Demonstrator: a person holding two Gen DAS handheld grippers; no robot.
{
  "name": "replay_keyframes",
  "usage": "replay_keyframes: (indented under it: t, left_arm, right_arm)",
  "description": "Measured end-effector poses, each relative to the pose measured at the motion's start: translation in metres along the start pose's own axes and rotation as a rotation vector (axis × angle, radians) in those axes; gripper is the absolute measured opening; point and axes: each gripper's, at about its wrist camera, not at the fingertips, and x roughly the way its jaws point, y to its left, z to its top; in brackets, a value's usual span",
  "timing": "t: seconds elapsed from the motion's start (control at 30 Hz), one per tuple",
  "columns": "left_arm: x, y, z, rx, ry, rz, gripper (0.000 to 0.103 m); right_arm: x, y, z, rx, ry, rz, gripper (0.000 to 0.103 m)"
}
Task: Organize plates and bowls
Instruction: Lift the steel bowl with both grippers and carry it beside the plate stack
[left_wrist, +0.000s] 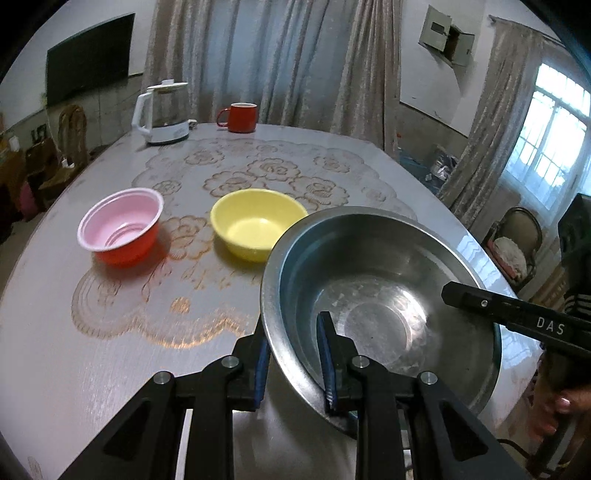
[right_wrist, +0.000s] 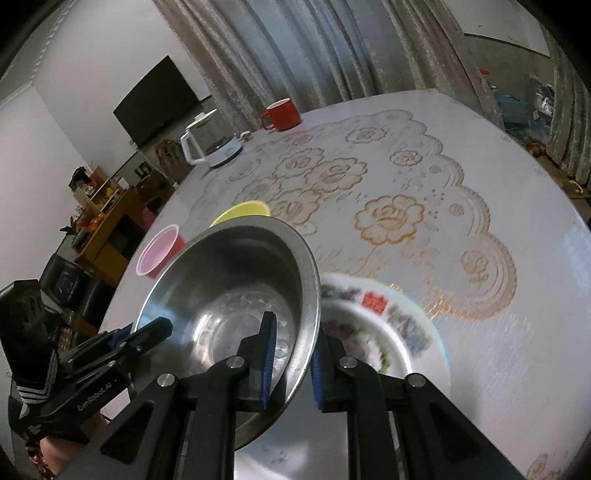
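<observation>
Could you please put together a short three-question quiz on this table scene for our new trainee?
1. True or false: both grippers are clamped on the rim of the steel bowl.
2. Which dish lies beside the steel bowl on the right gripper's side? A) a patterned plate B) a glass jug C) a wooden tray
3. Fill in: the bowl next to the yellow bowl, farther from the steel bowl, is red outside and ____ inside.

Key
1. True: the left gripper and the right gripper each pinch the rim, one finger inside, one outside.
2. A, the patterned plate.
3. Pink: the red bowl.
</observation>
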Motion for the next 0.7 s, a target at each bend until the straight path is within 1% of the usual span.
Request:
replay_keyframes:
  t: [0.13, 0.3, 0.4, 0.53, 0.7]
  left_arm:
    - [-0.009, 0.007, -0.011, -0.011, -0.013, 0.020, 0.024]
    - [-0.018, 0.021, -0.025, -0.048, -0.016, 0.036, 0.025]
    - [-0.023, 0.028, -0.033, -0.065, -0.013, 0.046, 0.025]
    - [-0.031, 0.038, -0.041, -0.071, -0.030, 0.071, 0.025]
    - [-0.043, 0.053, -0.049, -0.099, -0.048, 0.079, 0.025]
  right_arm:
    - [-0.003, 0.014, -0.013, -0.028, 0.001, -0.005, 0.016]
    - [-0.005, 0.031, -0.026, -0.046, 0.006, 0.020, 0.017]
    - [0.001, 0.040, -0.032, -0.056, 0.018, 0.027, 0.017]
    - [0.007, 0.049, -0.038, -0.064, 0.038, 0.040, 0.017]
    - [0.009, 0.067, -0.045, -0.099, 0.054, 0.052, 0.018]
